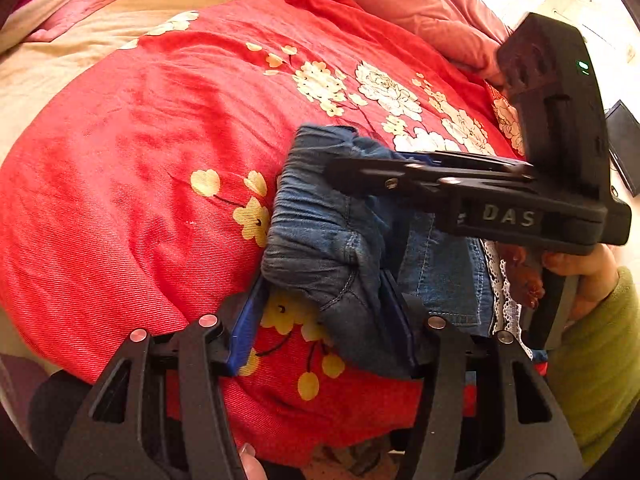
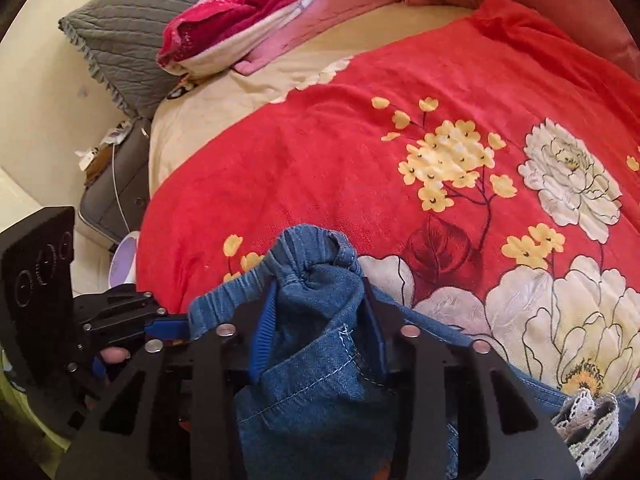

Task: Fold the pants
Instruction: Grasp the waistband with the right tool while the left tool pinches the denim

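Blue denim pants with an elastic waistband lie bunched on a red floral bedspread. In the left wrist view my left gripper is open, its blue pads wide apart, with a fold of the denim lying against the right pad. My right gripper reaches in from the right, shut on the waistband. In the right wrist view the right gripper has bunched denim pinched between its pads, and the left gripper shows at the left edge.
A pink quilt lies heaped at the back of the bed. A grey pillow and a pile of red and pink fabric lie at the head. White lace trim lies beside the pants. A grey bedside unit stands at the left.
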`<control>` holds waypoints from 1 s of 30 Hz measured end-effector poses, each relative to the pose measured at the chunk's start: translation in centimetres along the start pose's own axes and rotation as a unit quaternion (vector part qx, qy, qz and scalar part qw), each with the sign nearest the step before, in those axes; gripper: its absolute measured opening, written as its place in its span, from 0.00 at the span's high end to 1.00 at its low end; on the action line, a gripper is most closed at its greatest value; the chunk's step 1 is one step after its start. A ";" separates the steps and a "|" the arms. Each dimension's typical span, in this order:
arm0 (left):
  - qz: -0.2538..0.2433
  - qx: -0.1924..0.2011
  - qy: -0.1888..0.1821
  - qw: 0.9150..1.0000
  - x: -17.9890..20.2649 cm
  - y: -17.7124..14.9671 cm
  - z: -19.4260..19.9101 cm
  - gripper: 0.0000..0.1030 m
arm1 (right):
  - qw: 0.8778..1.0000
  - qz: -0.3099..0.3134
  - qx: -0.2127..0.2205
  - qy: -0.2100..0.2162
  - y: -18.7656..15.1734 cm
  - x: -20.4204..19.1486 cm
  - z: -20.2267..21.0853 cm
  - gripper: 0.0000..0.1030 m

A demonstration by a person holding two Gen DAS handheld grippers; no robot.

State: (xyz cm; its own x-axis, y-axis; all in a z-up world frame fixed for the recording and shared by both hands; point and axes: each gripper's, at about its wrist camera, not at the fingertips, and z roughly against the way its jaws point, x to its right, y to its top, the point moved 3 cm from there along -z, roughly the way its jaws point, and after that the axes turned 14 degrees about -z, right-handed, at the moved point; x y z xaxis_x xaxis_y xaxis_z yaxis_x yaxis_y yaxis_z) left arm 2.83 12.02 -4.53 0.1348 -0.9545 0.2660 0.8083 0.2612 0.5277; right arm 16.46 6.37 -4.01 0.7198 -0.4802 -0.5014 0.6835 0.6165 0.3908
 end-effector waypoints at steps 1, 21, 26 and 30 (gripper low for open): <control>0.000 0.001 0.000 1.000 0.0 0.0 0.0 0.53 | 1.000 -0.007 0.007 0.009 -0.1 0.1 0.7 0.75; 0.024 0.046 -0.073 0.996 0.5 0.3 0.5 0.51 | 0.995 -0.035 0.082 0.050 -1.2 0.4 6.7 0.88; 0.014 0.042 -0.053 0.998 0.8 0.3 0.1 0.62 | 0.996 -0.032 0.075 0.029 -0.9 1.3 6.4 0.68; 0.012 0.046 -0.052 0.998 0.9 0.5 -0.1 0.62 | 0.997 -0.036 0.061 0.027 -0.3 1.5 5.4 0.49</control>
State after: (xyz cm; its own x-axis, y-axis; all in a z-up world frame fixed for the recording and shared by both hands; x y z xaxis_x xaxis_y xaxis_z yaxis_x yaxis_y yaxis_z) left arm 3.39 11.28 -4.07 0.0889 -0.9289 0.3596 0.7491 0.3002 0.5905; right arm 18.02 2.13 -0.71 0.6633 -0.4833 -0.5713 0.7449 0.5000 0.4418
